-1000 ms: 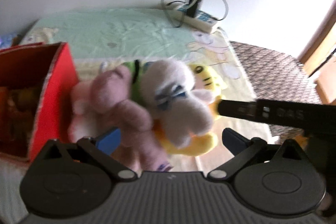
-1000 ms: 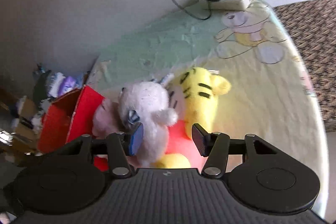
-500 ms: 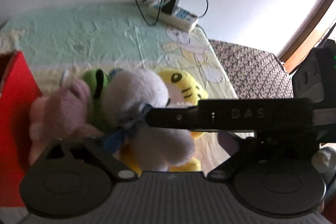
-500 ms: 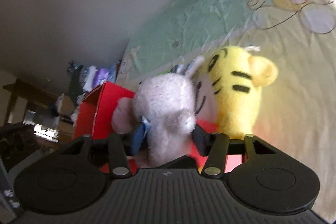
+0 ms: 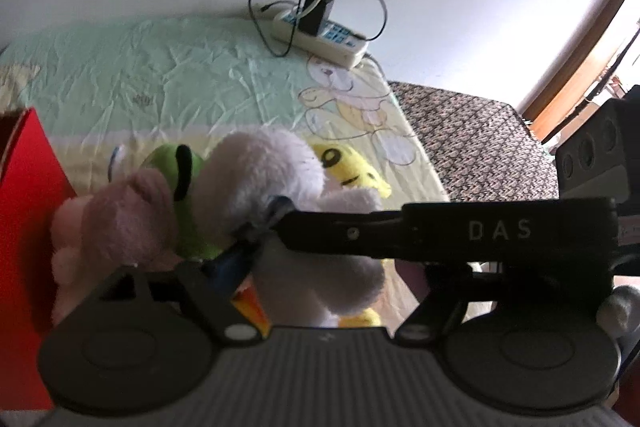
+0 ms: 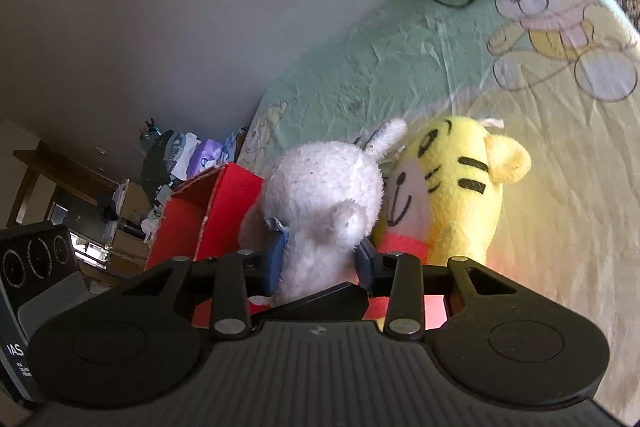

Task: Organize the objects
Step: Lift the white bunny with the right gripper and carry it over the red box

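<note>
On the bed (image 6: pixel 400 67), a red box (image 6: pixel 224 211) stands beside the plush pile. The right claw (image 6: pixel 320 259) pinches the white plush (image 6: pixel 324 195), touching the yellow tiger (image 6: pixel 460 187). The left claw (image 5: pixel 320 279) stands spread.

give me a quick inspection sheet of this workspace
surface: bed sheet, pale green and yellow, wrinkled, with a printed bear.
job's things: white plush, yellow tiger, pink plush and green plush bunched beside the red box.
clutter: piled items behind the box in the right wrist view.
grippers: right gripper shut on the white plush; left gripper looks open, partly hidden.
cables: power strip with a looped cord by the wall.
surroundings: white wall, patterned mattress.
</note>
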{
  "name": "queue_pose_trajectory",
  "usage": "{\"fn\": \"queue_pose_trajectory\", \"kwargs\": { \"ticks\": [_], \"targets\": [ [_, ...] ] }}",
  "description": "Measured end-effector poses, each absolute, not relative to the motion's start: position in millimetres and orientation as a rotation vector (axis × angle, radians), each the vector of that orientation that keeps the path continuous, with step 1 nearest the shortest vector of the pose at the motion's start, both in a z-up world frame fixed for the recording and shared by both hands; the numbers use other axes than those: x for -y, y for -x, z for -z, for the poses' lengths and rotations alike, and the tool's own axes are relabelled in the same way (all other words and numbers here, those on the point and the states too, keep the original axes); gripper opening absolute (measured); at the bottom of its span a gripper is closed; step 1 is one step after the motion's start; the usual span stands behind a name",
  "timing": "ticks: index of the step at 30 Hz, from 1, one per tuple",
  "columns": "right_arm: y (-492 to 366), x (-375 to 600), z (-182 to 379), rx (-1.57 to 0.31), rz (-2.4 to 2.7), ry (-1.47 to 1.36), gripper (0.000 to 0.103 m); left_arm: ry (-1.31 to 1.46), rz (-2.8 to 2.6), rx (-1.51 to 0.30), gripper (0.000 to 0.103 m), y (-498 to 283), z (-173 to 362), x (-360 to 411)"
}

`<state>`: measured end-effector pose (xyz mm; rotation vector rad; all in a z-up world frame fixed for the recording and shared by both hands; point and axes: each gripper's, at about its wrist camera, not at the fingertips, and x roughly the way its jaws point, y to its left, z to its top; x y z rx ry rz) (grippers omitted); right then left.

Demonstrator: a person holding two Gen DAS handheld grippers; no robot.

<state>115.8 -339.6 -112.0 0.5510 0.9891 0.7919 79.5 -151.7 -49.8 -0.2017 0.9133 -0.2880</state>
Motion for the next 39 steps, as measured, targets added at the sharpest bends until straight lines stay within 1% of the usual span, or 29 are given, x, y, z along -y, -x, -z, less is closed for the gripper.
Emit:
{"fn": "queue_pose_trajectory", "kwargs": {
  "ticks": [13, 20, 26, 32, 39],
  "targets": [
    [-76, 324, 72, -0.830, -0.870, -0.496, 0.040, 0.154, 0.302, -0.748, 0.077, -17, 4, 148],
    [-60, 289, 57, -0.778, -0.927, -0.480, 0.040, 0.132, 0.267, -0.690, 0.077, 13, -14, 119],
    [-54, 235, 52, -0.749, -0.946, -0.463, 0.040, 0.124, 0.250, -0.646, 0.077, 27, -18, 72],
    [-49, 163, 55, -0.751, -0.941, -0.468, 0.040, 0.119, 0.261, -0.638, 0.077, 33, -19, 4],
    [-46, 83, 80, -0.791, -0.920, -0.528, 0.040, 0.113, 0.258, -0.673, 0.077, 27, -12, -88]
  ]
}}
